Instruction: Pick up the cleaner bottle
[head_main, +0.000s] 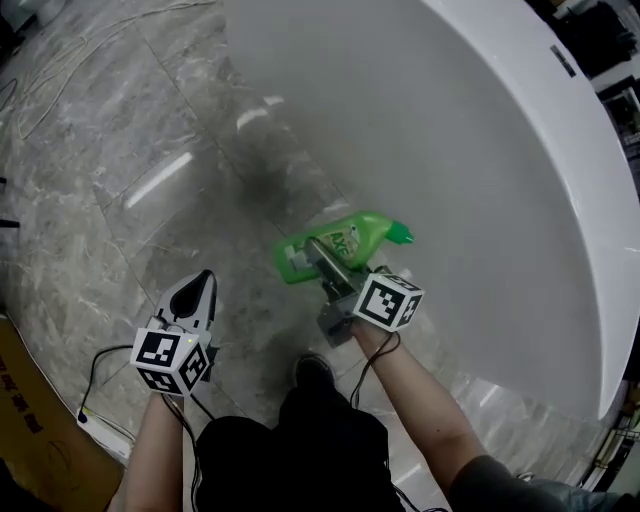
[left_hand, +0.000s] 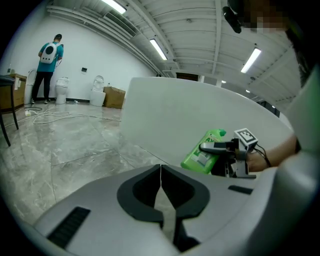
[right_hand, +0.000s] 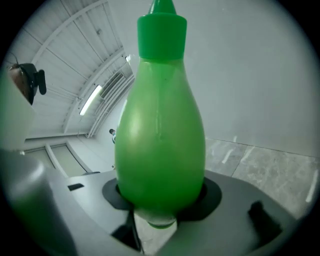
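The green cleaner bottle (head_main: 345, 243) hangs off the floor in my right gripper (head_main: 325, 262), lying roughly level with its green cap toward the white tub. In the right gripper view the bottle (right_hand: 160, 145) fills the middle, its belly clamped between the two dark pads. From the left gripper view the bottle (left_hand: 202, 151) and the right gripper (left_hand: 220, 148) show at centre right. My left gripper (head_main: 200, 290) floats lower left in the head view, jaws shut with nothing in them; its pads (left_hand: 161, 192) meet along a thin line.
A large white bathtub (head_main: 480, 150) curves across the right and top. Grey marble floor (head_main: 120, 180) lies to the left, with cables (head_main: 60, 70) and a cardboard edge (head_main: 25, 420) at lower left. Far off, a person (left_hand: 48, 65) stands by white toilets (left_hand: 97, 90).
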